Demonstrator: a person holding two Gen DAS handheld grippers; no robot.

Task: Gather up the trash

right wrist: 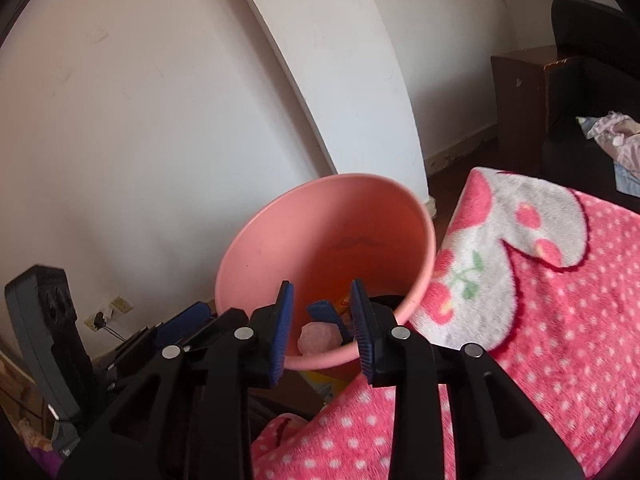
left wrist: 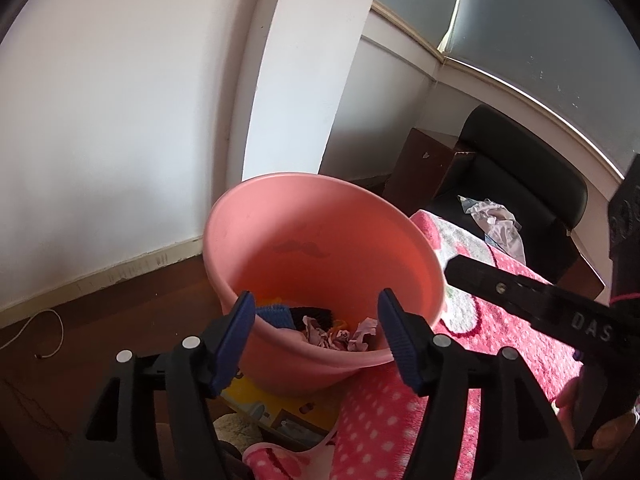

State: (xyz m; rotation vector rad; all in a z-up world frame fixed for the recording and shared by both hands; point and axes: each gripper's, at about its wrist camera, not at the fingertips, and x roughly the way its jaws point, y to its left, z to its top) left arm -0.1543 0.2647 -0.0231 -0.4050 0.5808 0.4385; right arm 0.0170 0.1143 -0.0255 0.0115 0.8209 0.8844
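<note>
Left wrist view: the left gripper [left wrist: 316, 312] fills the lower part of the frame, its two black plastic arms ending in ribbed blue pads [left wrist: 236, 336] that stand wide apart with nothing between them. Just beyond the pads sits a round pink bin [left wrist: 320, 248] of smooth plastic, its flared rim tilted toward the camera and a small moustache mark printed on the inner wall. At the bottom of the bin lie crumpled pale pink paper scraps [left wrist: 340, 334], mixed with a ribbed blue piece, something black and a bit of orange. At the right of the frame a fluffy pink blanket [left wrist: 500, 320] with white dots and a white patch lies beside the bin, touching its rim. The right gripper [left wrist: 532, 300] reaches in from the right edge as a black bar with pale lettering, above the blanket. In the upper right a glossy black chair [left wrist: 528, 152] holds a crumpled pale cloth [left wrist: 500, 228]. A thin white cable [left wrist: 44, 336] curls on the dark brown floor at the left. Right wrist view: the right gripper [right wrist: 322, 320] hangs over the near rim of the bin [right wrist: 280, 240], its blue pads [right wrist: 284, 332] parted by a moderate gap and holding nothing. Between them, inside the bin, shows a rounded pale pink wad [right wrist: 318, 338]. The blanket [right wrist: 540, 320] covers the lower right of the frame, its white patch bearing pink cherries.
</note>
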